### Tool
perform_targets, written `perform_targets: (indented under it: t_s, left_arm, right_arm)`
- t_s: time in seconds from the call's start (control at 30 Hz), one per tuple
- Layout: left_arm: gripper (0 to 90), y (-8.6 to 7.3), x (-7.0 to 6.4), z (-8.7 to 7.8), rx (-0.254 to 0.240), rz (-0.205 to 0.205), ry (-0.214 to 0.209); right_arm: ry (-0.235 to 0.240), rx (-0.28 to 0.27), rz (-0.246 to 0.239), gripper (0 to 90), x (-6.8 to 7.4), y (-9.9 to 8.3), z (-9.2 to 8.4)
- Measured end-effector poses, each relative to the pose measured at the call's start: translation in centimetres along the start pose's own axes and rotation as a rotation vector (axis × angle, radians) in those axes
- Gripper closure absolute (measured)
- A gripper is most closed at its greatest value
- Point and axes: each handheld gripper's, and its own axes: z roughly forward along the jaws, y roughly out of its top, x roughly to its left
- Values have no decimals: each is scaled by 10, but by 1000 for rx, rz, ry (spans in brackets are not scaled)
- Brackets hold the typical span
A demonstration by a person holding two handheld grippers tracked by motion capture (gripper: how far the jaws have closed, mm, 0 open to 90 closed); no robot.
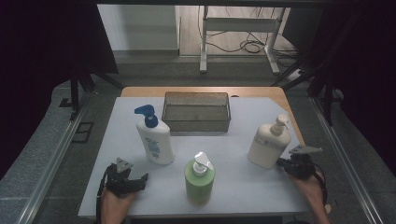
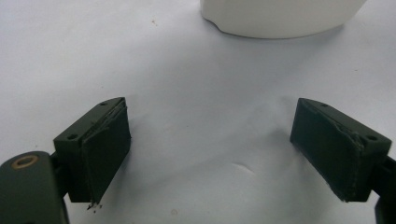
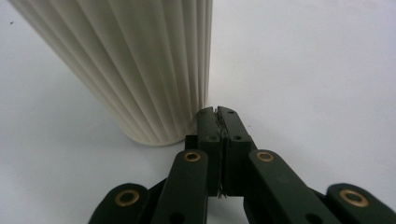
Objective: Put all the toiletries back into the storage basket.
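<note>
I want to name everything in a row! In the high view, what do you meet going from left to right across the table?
Left gripper → blue-pump white bottle → green bottle → cream bottle → right gripper.

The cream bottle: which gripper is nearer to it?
Right. The right gripper sits at the base of the cream bottle, jaws shut. The left gripper is far across the table, beyond the green bottle.
</note>
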Motion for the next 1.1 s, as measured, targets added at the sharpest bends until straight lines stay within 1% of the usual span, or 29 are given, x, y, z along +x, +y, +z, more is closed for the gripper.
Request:
perform_targets:
  t_s: [0.27,0.37,0.63,0.67,0.83,0.97,1.1]
  left_arm:
    - [116,0,0,0,0,-1,0]
    - [116,0,0,0,1,0,0]
    - [116,0,0,0,1,-1,0]
    - [116,0,0,0,1,-1,0]
    - [115,0,0,0,1,-1,0]
    - [116,0,0,0,0,-1,0]
    - [116,0,0,0,0,-1,-1]
  right_arm:
    - [10,7,-7,882,9,0,-1]
    - [19,9,-21,882,15,0,-1]
    - [37,15,-40,881,24,1,0]
    - [41,13,-49,880,26,1,1]
    - [48,16,-47,874,27,2,1]
    - [75,12,-30,852,24,0,0]
    - [67,3,-25,845,24,-2,-7]
